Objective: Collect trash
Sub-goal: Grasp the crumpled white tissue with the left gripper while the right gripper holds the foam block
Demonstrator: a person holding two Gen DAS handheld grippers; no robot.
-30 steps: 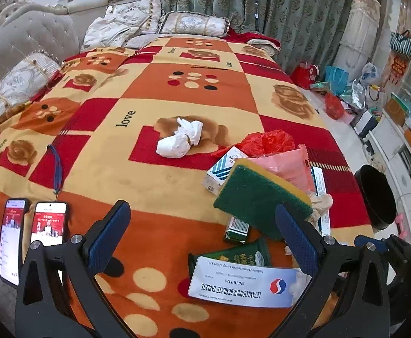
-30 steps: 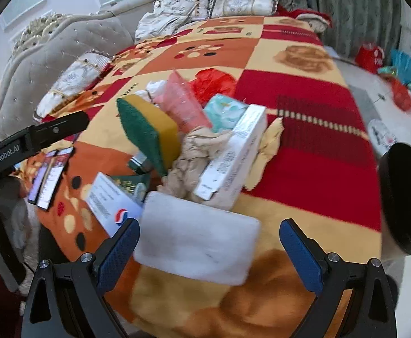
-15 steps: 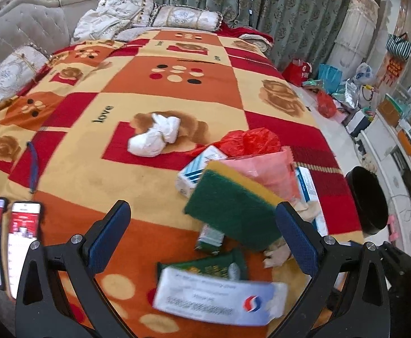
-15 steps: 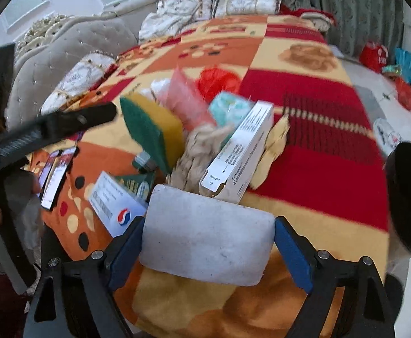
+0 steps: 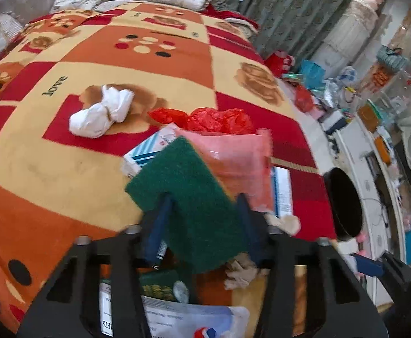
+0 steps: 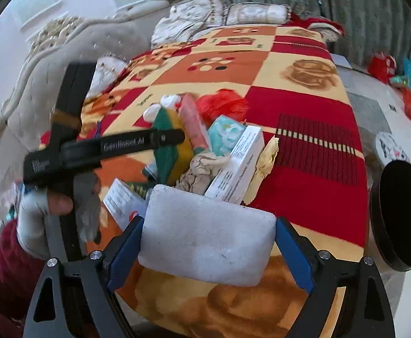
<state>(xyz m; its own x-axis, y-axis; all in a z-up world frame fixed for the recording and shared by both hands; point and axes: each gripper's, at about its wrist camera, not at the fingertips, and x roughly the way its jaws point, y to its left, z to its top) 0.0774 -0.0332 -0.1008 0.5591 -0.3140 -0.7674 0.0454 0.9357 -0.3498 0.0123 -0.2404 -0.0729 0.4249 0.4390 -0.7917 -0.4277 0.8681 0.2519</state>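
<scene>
Two grippers work the same heap of rubbish at the near end of the patterned bedspread (image 5: 64, 174). From the left wrist view, the left gripper (image 5: 202, 219) is closing its jaws on the green-and-yellow scouring sponge (image 5: 188, 197), which sits between the pads at the top of the heap; whether the pads already press it I cannot tell through the blur. The sponge looks flat and springy, its green face up, propped on a pink bag (image 5: 233, 163) and a striped carton (image 5: 152, 149). A crumpled white tissue (image 5: 101, 115) lies apart, farther left. The black bin (image 5: 346, 205) stands off the bed's right edge, probably placed there for easy drops.

From the right wrist view, the right gripper (image 6: 208, 242) holds a pale grey block (image 6: 205, 242) across its width, jaws wide with the pads against both ends. The block is chalky and rounded at the corners. A gloved hand (image 6: 59, 208) at left carries the other gripper over the sponge.
</scene>
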